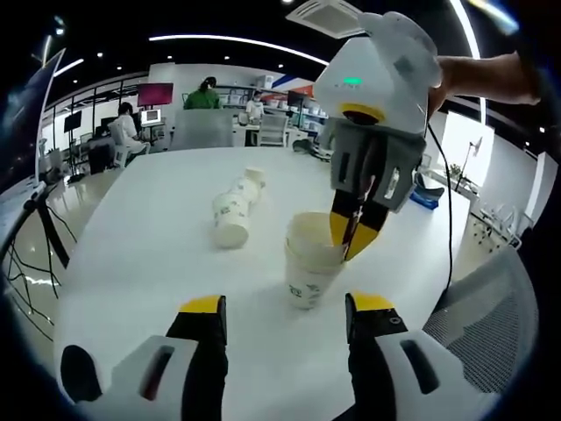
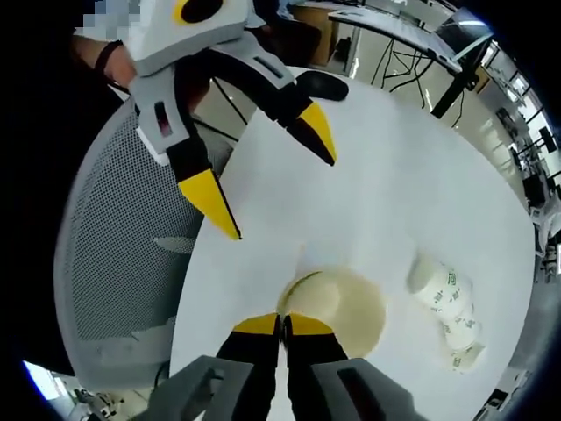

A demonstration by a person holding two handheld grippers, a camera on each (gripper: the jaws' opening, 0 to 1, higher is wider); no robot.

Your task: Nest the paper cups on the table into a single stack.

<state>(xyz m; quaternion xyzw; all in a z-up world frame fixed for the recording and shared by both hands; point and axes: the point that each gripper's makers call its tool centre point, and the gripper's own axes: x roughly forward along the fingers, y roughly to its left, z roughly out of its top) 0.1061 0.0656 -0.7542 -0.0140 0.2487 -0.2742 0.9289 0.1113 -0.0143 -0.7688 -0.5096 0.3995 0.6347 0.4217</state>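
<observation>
The upright cream paper cup stack (image 1: 311,263) stands near the table's near edge; in the right gripper view (image 2: 337,303) its open mouth faces the camera. The right tongs (image 1: 352,235) come down from above and pinch the rim of the top cup, yellow tips pressed together with the cup wall between them, as the right gripper view (image 2: 282,326) also shows. Well apart, further across the round white table (image 1: 140,263), a second stack of cream paper cups lies on its side (image 1: 237,209), seen again in the right gripper view (image 2: 447,307).

The left tongs (image 1: 285,307) hover just short of the upright stack, spread wide and holding nothing; the right gripper view (image 2: 263,171) shows them open over the table edge (image 2: 394,175). A grey mesh chair (image 2: 114,263) sits beside the table.

The risk, as I judge it, lies in the thin rim: a pinch on one side can crease it or tip the light stack toward the edge. If nested cups stick, lifting may drag the lower ones along.
</observation>
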